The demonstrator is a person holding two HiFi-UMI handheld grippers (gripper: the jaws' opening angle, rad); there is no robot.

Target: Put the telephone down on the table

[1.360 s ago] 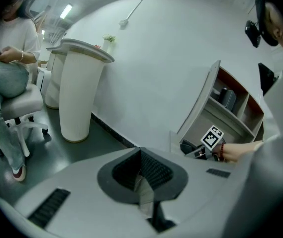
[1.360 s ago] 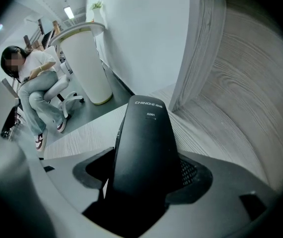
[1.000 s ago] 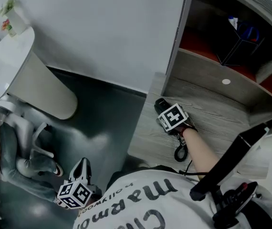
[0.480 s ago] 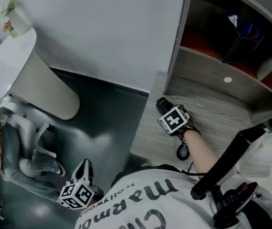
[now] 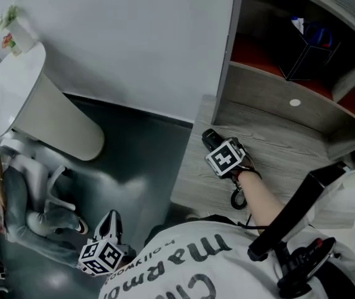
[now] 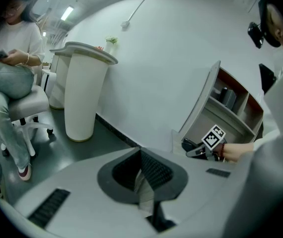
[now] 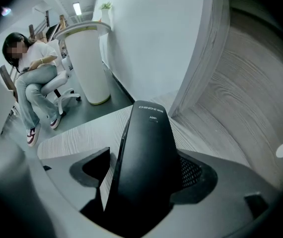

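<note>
Starting at the far left: seated person (image 5: 22, 198) in pale trousers on a white swivel chair (image 6: 30, 110). Beside it a white pedestal table (image 5: 37, 104), smooth, round-topped, tapering drum body, with a small potted plant (image 5: 12, 20) at its rim. Floor (image 5: 140, 161) dark grey, matt; wall (image 5: 134, 36) plain white.

Left gripper (image 5: 108, 220): held low over the floor beside the wearer's printed shirt (image 5: 184, 266), marker cube toward the camera, tips pointing away from the body. Its ribbed jaws are pressed together with nothing between them.

Table (image 5: 289, 148): pale grey wood-grain top, set against a shelf unit (image 5: 271, 86) of the same grain with red-lined recesses.

Right gripper (image 5: 215, 145): laid low over the table's left part, bare forearm (image 5: 261, 198) reaching in from the lower right. Its jaws stand spread, a gap showing at the left pad.

Telephone (image 7: 146, 152): black, smooth, tapered plastic handset, lying between the right gripper's jaws, its far end over the table top.
</note>
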